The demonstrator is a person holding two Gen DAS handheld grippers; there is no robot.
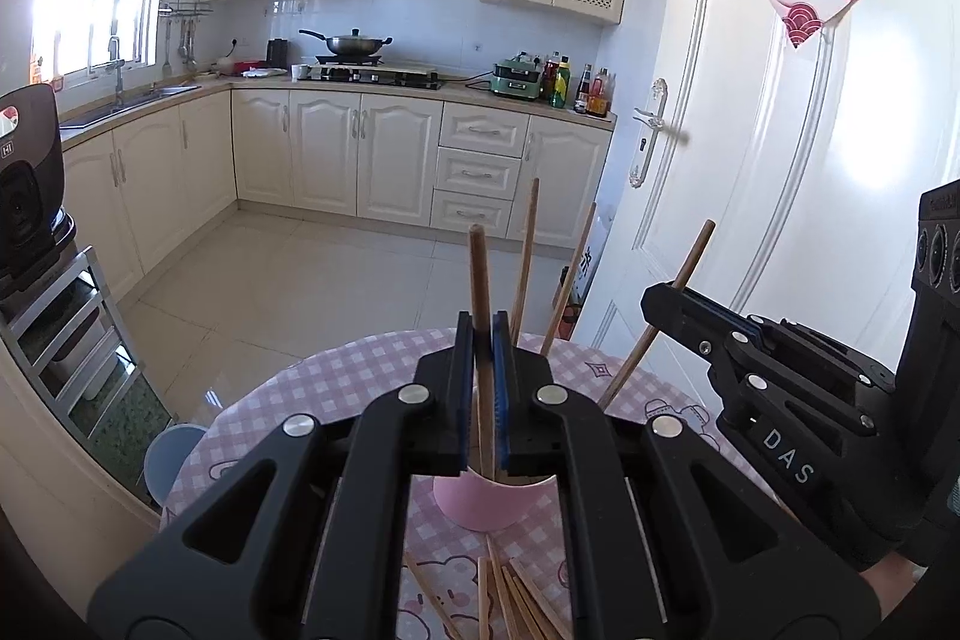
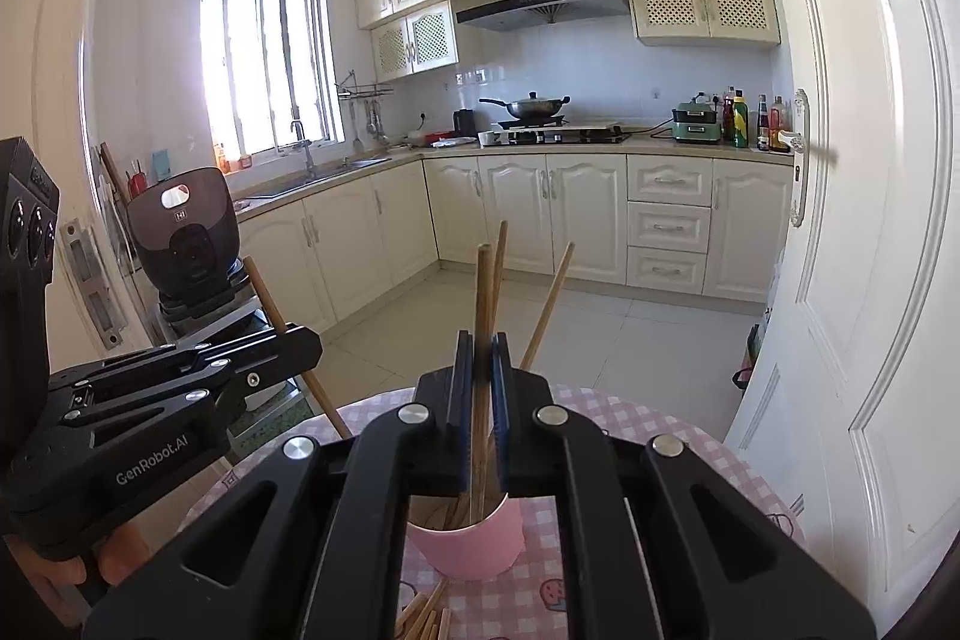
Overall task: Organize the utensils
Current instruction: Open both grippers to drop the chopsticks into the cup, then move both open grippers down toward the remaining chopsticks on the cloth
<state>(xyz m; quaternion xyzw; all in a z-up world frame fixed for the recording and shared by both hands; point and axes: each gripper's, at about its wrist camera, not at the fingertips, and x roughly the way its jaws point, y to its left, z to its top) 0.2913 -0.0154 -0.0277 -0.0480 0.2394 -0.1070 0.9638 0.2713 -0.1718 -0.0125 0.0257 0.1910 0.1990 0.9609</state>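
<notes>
A pink cup (image 1: 498, 508) stands on the pink checked tablecloth (image 1: 336, 376) and holds several wooden chopsticks. My left gripper (image 1: 483, 325) is shut on one upright chopstick (image 1: 479, 274) whose lower end reaches into the cup. To its right, my right gripper (image 1: 657, 301) pinches a slanted chopstick (image 1: 693, 262). In the right wrist view my right gripper (image 2: 480, 346) is shut on that chopstick (image 2: 483, 292), directly over the cup (image 2: 468, 544). The left gripper (image 2: 306, 340) is at the left with its chopstick (image 2: 267, 295). Loose chopsticks (image 1: 510, 598) lie on the cloth in front of the cup.
A blue stool (image 1: 171, 460) stands left of the round table. A metal rack (image 1: 66, 340) with a dark rice cooker (image 1: 27, 196) is at the far left. A white door (image 1: 780, 220) is close on the right. Tiled floor and cream cabinets (image 1: 360, 154) lie beyond.
</notes>
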